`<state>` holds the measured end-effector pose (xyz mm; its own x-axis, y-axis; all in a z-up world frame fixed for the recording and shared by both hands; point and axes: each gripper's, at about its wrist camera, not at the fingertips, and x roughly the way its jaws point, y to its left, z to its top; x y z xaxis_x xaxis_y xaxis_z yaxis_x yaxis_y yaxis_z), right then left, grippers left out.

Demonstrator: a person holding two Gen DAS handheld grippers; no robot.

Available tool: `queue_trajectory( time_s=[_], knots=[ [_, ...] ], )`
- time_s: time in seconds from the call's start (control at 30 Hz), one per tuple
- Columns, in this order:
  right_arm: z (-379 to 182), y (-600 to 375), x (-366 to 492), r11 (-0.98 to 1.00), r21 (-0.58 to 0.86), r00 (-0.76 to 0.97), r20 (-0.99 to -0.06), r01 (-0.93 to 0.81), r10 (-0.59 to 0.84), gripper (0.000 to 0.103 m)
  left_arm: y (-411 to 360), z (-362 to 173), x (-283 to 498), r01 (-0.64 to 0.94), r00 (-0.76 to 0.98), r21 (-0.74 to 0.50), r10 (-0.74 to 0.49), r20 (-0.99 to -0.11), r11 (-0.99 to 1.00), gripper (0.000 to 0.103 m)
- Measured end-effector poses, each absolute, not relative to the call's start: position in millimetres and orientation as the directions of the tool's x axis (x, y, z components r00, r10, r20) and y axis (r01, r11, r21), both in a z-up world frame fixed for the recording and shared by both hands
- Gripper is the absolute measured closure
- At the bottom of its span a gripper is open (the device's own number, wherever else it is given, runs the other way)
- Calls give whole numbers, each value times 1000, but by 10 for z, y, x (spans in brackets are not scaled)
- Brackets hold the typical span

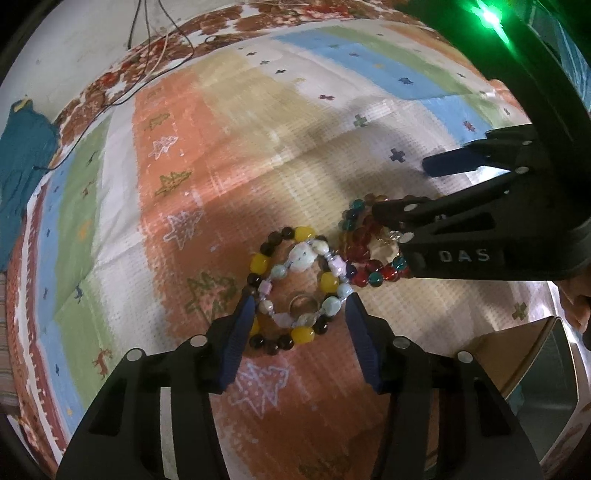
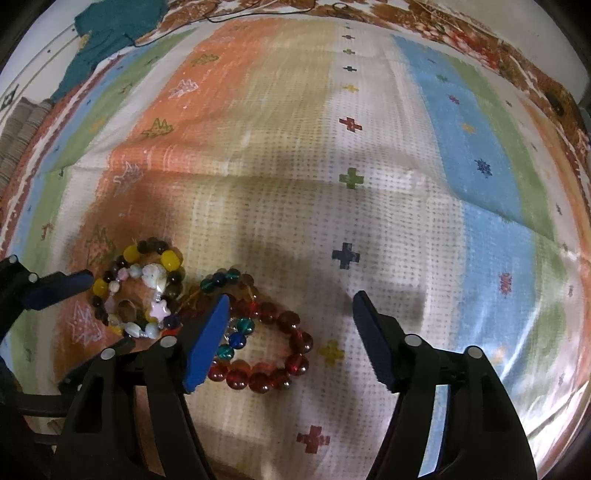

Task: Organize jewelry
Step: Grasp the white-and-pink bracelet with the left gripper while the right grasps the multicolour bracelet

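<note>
I am at the approach step: both tools point steeply down over the pile of jewelry and nothing is held yet.

In the left wrist view, my left gripper (image 1: 301,317) stands half wide, its two blue pads on either side of the yellow and black bracelet (image 1: 291,284), close to the beads; I cannot tell if they touch. Inside this bracelet lie the pale stone bracelet (image 1: 306,275) and a small metal ring (image 1: 303,304).

At 2 o'clock from there the right gripper (image 2: 290,321) is also open, empty. In its own view one pad covers the near edge of the red bead bracelet (image 2: 275,354), and the other pad stands over bare cloth, at 3 o'clock.

Further away is only the striped bedcover (image 2: 369,147), and at 10 o'clock a teal cloth (image 2: 110,33).

Next, I think each tool must go lower and close on one bracelet only, without catching the ring.
</note>
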<state>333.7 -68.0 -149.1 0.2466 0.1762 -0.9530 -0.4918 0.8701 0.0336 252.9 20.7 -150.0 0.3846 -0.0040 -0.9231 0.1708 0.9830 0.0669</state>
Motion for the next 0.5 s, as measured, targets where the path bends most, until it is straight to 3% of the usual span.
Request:
queue_trajectory(
  time_s=[0.13, 0.27, 0.4, 0.5],
  knots=[
    [-1506, -656, 3368, 868, 35, 243, -954, -495, 177, 47, 141, -1521, 2566, 195, 385, 53, -27, -922, 979, 60],
    [-1508, -617, 3366, 860, 47, 237, -952, -508, 192, 58, 78, -1591, 2587, 220, 366, 50, -34, -930, 974, 76],
    [-1516, -592, 3352, 851, 80, 216, -951, -519, 221, 74, 49, -1657, 2567, 232, 355, 59, -28, -934, 971, 82],
    [-1514, -595, 3341, 849, 104, 207, -948, -518, 242, 78, 62, -1639, 2564, 224, 352, 37, -45, -935, 974, 92]
  ],
)
